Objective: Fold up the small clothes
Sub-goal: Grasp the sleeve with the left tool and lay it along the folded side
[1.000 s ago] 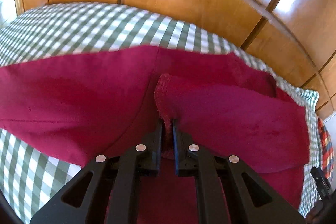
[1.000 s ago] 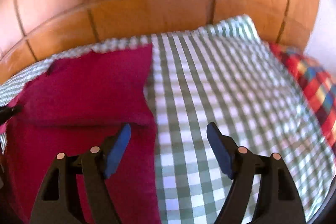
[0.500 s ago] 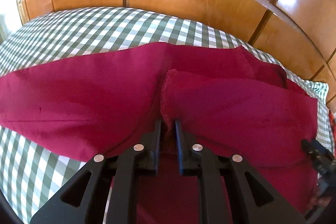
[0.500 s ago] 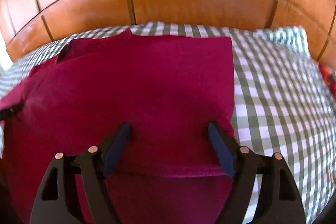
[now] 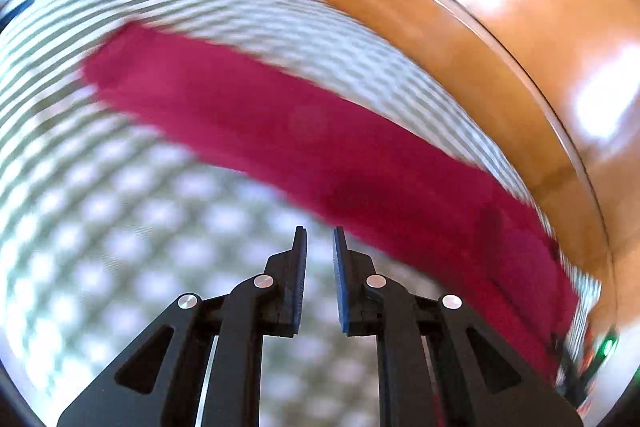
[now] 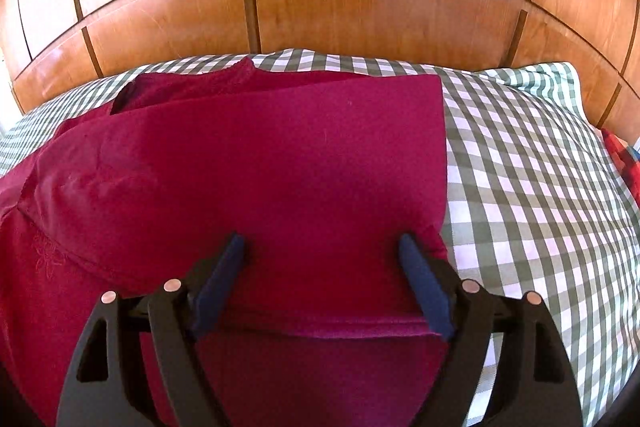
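A dark red garment (image 6: 280,167) lies on the green-and-white checked bed cover (image 6: 540,187), with one side folded over its middle. My right gripper (image 6: 320,247) is open, its blue-padded fingers (image 6: 420,279) spread just above the folded part near its right edge. In the blurred left wrist view the garment (image 5: 320,147) is a red band across the cover. My left gripper (image 5: 319,239) is off to the garment's side, over bare checked cover (image 5: 120,227). Its jaws stand a narrow gap apart with nothing between them.
A polished wooden headboard (image 6: 360,7) rises right behind the bed and also shows in the left wrist view (image 5: 520,47). A red plaid cloth (image 6: 618,155) lies at the right edge of the bed.
My left gripper has let go of the garment's fold and swung away fast to the side, jaws slightly parted. My right gripper moved left over the folded part and stays open.
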A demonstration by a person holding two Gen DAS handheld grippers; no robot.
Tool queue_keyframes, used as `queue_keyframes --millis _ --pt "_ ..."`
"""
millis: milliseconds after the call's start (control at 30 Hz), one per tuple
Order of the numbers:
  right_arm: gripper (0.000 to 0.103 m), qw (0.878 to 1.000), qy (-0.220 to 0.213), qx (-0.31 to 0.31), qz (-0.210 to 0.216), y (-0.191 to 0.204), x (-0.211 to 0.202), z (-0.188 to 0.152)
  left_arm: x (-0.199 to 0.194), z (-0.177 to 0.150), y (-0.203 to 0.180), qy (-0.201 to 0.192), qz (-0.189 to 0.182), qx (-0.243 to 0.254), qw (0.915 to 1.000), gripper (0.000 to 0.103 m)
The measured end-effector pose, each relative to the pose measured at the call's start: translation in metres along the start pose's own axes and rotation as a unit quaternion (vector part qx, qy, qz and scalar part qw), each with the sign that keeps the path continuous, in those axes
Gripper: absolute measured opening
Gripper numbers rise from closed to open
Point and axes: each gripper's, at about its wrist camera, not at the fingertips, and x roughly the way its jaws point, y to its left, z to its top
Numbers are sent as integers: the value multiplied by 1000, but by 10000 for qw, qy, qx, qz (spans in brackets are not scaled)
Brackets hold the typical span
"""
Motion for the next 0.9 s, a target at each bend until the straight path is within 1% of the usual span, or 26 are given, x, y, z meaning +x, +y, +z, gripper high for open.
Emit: queue_keyframes --millis 67,100,133,233,300,367,433,500,567,667,733,767,800,900 --pt "80 10000 -10 -3 -3 0 0 0 -10 16 40 -146 103 -549 9983 12" --pt "80 10000 -10 -1 2 0 1 0 -14 24 58 -229 132 -807 9964 12" --pt "80 10000 -12 -3 -4 1 1 0 -18 35 82 -330 197 -1148 9926 12" --pt "80 10000 -38 -35 -52 2 1 0 -19 56 118 -450 237 -1680 9845 12" --pt "81 10000 -42 -39 -66 2 1 0 -17 66 131 -538 292 -1875 9803 12" --pt "81 9999 -46 -47 -85 3 1 0 -10 79 144 -564 214 -2052 9769 12" --pt "81 9999 -50 -56 -104 3 0 -1 -4 84 148 -579 254 -2160 9743 12" --pt "81 9999 -54 -61 -112 3 0 -1 6 91 150 -497 214 -2212 9737 12" --pt "81 9999 -59 -62 -112 3 1 -1 14 94 151 -447 309 -2213 9737 12" --pt "81 9998 -115 -77 -116 3 1 -1 15 98 147 -502 428 -2135 9747 12" --pt "81 9998 -117 -72 -111 3 1 -1 13 102 136 -582 470 -1884 9792 11" --pt "81 9999 -119 -71 -103 3 1 -1 12 104 130 -631 490 -1754 9813 7" --pt "81 9999 -122 -67 -99 3 1 -1 7 105 121 -719 464 -1575 9838 7" --pt "81 9999 -129 -63 -92 2 0 -2 -7 106 93 -851 175 -1230 9886 7"
